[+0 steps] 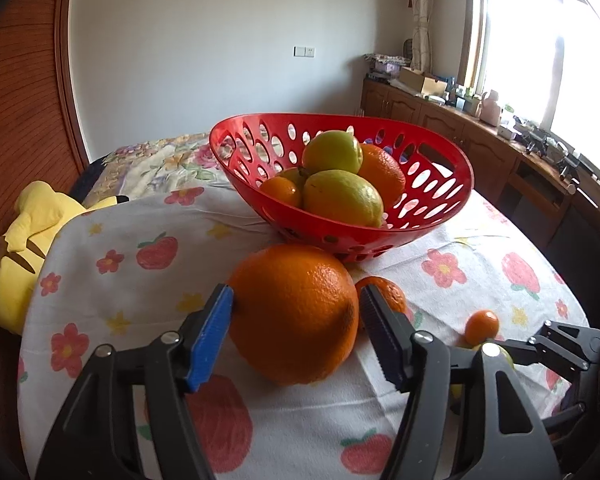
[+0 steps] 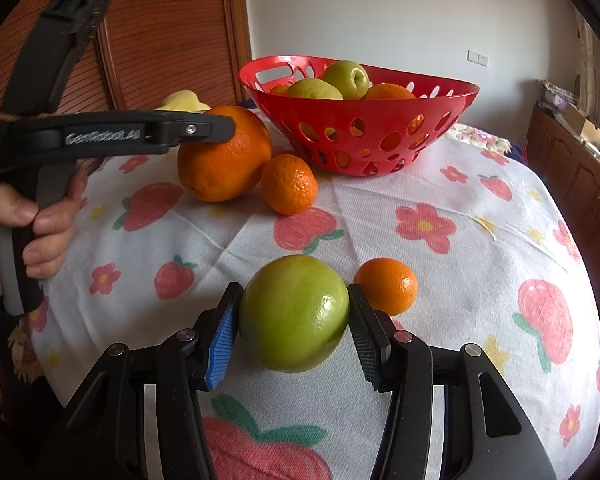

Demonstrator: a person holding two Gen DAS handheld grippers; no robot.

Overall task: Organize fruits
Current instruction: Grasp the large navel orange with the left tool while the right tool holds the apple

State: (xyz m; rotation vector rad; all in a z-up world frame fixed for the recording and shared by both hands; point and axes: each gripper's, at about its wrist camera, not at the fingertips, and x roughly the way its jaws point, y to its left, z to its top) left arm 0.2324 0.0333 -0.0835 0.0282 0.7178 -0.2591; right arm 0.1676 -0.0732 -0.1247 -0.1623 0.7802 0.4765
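The left gripper (image 1: 296, 320) grasps the big orange (image 1: 294, 314) on the cloth (image 1: 140, 280), just before the red basket (image 1: 440, 208). The right gripper (image 2: 294, 320) seems clenched on the green apple (image 2: 294, 314), though its right pad may only touch. A mandarin (image 2: 289, 184) lies beside the orange.

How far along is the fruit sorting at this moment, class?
Done: several fruits already lie in the red basket. In hand: the left hand-held gripper brackets the large orange, and the right hand-held gripper clamps the green fruit. Left: a mandarin and a small mandarin on the cloth.
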